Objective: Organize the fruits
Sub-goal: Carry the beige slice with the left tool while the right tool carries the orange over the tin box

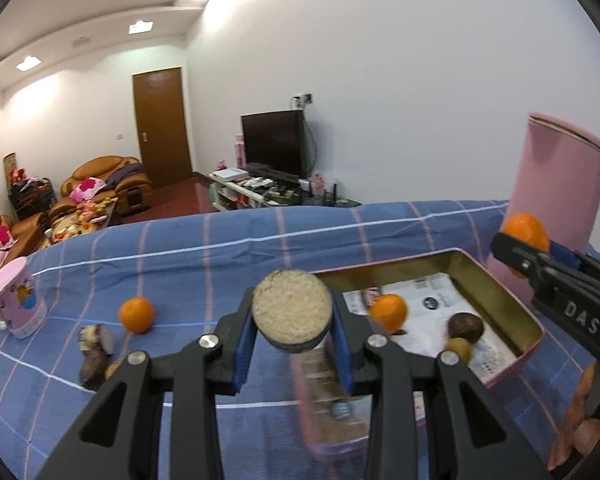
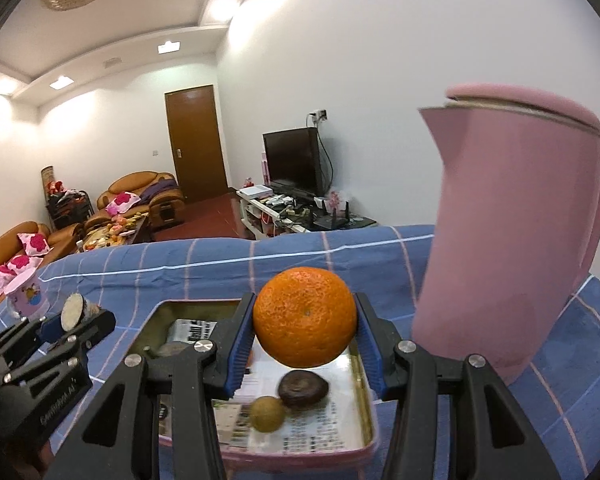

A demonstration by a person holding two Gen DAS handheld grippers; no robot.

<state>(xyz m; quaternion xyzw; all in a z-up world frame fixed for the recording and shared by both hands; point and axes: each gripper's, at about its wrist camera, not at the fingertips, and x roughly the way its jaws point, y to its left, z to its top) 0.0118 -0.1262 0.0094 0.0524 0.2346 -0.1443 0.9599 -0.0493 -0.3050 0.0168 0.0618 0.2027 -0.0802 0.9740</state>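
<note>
Nearest in the right wrist view, the right gripper (image 2: 305,320) is pinching an orange (image 2: 305,316) between its blue pads (image 2: 238,346), holding it in the air over the tin (image 2: 366,380), whose lined floor is already carrying a dark round fruit (image 2: 302,388) and a small brown one (image 2: 267,413). In the left wrist view, the left gripper (image 1: 292,312) is clamping a cut piece (image 1: 292,308) with a pale, grainy face and dark skin, and is carrying it just short of the tin's near-left corner; I cannot tell what fruit it is. The step in hand looks like the carry to the tin, both hands loaded. Next, each gripper probably needs to come down over a bare patch of the lining, clear of the fruit lying there, before spreading its pads; the orange may roll, so a low release would suit it. Farther left on the blue cloth (image 1: 180,248), a second orange (image 1: 137,314) and some dark pieces (image 1: 95,346) are waiting outside the tin, a third orange (image 1: 389,312) is lying inside it, and the pink jug (image 2: 512,240) is standing just beside its far right side.
</note>
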